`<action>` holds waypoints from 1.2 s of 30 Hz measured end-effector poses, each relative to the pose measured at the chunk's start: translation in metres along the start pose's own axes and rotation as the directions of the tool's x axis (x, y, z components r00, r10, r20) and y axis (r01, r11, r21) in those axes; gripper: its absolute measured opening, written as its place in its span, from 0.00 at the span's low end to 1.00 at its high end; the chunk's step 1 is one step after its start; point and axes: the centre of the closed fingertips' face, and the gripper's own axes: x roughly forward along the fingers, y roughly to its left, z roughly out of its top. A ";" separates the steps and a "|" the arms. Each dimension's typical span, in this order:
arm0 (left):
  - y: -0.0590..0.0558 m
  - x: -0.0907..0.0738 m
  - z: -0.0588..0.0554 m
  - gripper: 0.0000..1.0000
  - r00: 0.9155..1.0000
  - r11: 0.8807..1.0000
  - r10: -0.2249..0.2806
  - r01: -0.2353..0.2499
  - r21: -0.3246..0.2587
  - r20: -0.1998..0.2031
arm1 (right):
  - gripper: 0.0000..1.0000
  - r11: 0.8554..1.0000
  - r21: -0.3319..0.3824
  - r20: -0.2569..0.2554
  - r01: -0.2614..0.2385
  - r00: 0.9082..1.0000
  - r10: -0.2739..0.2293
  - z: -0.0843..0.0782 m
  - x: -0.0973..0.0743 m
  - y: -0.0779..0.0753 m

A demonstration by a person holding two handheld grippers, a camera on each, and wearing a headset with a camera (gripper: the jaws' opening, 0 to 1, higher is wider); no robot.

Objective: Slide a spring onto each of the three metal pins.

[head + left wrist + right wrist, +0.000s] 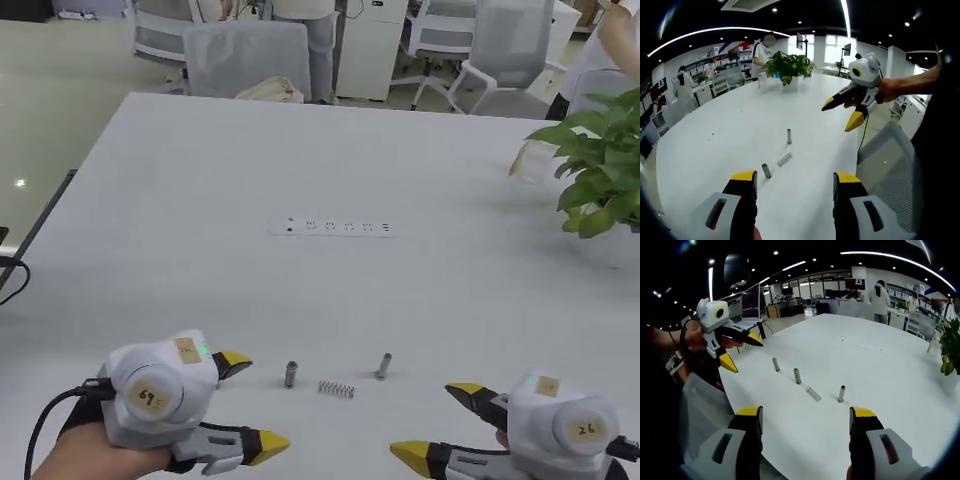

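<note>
So the three pins are being stood upright in a loose row on the table [300,150], most likely so a spring can be dropped straight down over each top. They're being shown clearest in the right gripper view, counted outward from that gripper: the near pin [841,393], the middle pin [797,375] and the far pin [775,364], all well apart from each other. One loose spring [336,388] is lying flat on its side between the middle pin and the near pin, touching neither. In the head view those two are sitting at roughly its 10 and 2 o'clock. Lying down like that, it's basically being offered up for a sideways pinch. The middle pin is looking a bit darker and ribbed, so a spring might be sitting on it, but it's too small for that to be called.

The left hand-held gripper [250,403] is being held at about 8 o'clock from the spring, jaws spread wide, with nothing between them and nothing being touched. The right hand-held gripper [438,423] is being held at about 4 o'clock, also gaping wide and carrying nothing. Both are being kept at the near edge of the table and pointed inward at the parts, which reads like a pickup of the spring is being lined up but not yet started
</note>
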 end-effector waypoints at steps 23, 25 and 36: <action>-0.015 0.056 0.008 0.54 0.994 0.992 -0.098 0.100 0.077 -0.041 | 0.68 1.000 0.024 0.002 0.009 1.000 -0.009 -0.003 -0.006 0.001; -0.017 0.063 0.007 0.54 0.994 0.991 -0.102 0.105 0.082 -0.048 | 0.68 1.000 0.027 0.003 0.011 1.000 -0.011 -0.003 -0.006 0.000; -0.023 0.092 0.003 0.52 0.988 0.985 -0.130 0.138 0.101 -0.083 | 0.67 0.999 0.038 0.016 0.013 1.000 -0.014 -0.002 -0.009 -0.003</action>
